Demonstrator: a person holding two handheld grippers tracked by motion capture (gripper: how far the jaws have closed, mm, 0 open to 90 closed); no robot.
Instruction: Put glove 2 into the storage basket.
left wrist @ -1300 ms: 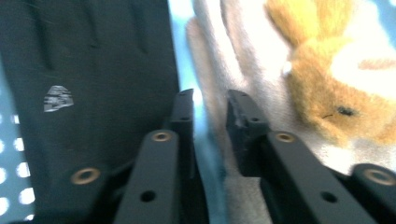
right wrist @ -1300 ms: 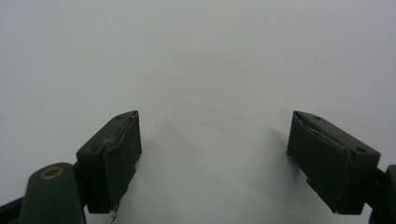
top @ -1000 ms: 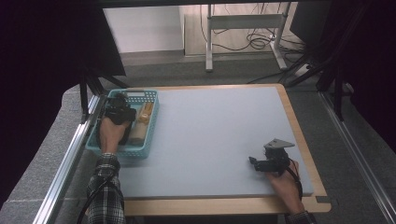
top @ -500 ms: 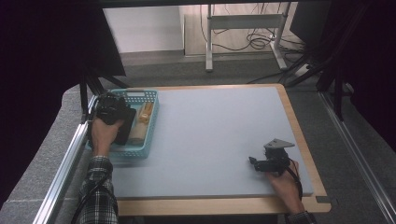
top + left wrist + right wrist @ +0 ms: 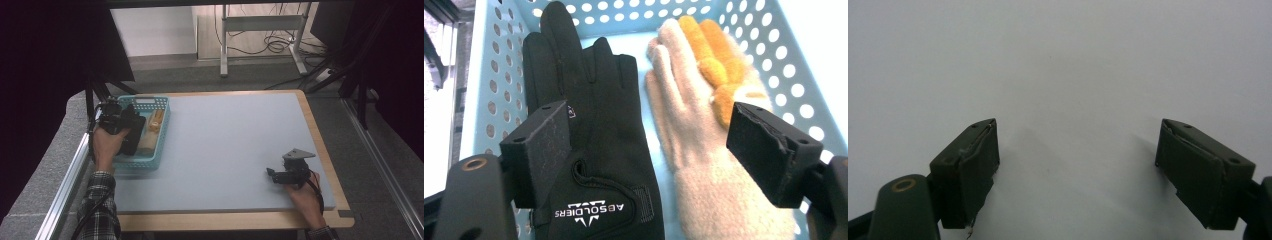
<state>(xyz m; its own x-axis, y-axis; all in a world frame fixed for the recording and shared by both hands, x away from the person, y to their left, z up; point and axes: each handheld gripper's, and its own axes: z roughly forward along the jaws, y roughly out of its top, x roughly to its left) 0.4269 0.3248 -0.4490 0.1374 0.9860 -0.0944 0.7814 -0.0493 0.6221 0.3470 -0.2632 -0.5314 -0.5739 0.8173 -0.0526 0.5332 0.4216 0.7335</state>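
While the left gripper (image 5: 116, 120) hangs over the light-blue perforated plastic basket (image 5: 159, 131) at the left of the high view, its fingers (image 5: 541, 150) stand wide apart and have just been opening, with nothing pressed between them. In the left gripper view the black fabric glove with white lettering (image 5: 594, 150) lies flat on the basket floor, filling the lower left and middle of the frame; the left finger covers part of its edge, and most of the glove shows in the gap between the two fingers, below them and not gripped. Just beside it, toward the right of that frame, lies the cream fluffy knitted glove (image 5: 704, 165), with an orange-yellow fluffy glove (image 5: 716, 60) partly under it near the upper right; the right finger overlaps the cream glove's edge. Both gloves point their fingertips toward the basket's far wall.

The right gripper (image 5: 280, 176) rests low at the lower right of the high view, its fingers (image 5: 973, 170) spread wide over bare surface with nothing between them.

The desk (image 5: 235, 145) has a pale grey-blue mat top with a light wooden rim. Grey carpet surrounds it, a metal rail runs along the left, and at the top of the frame stand a white metal frame and loose cables on the floor.
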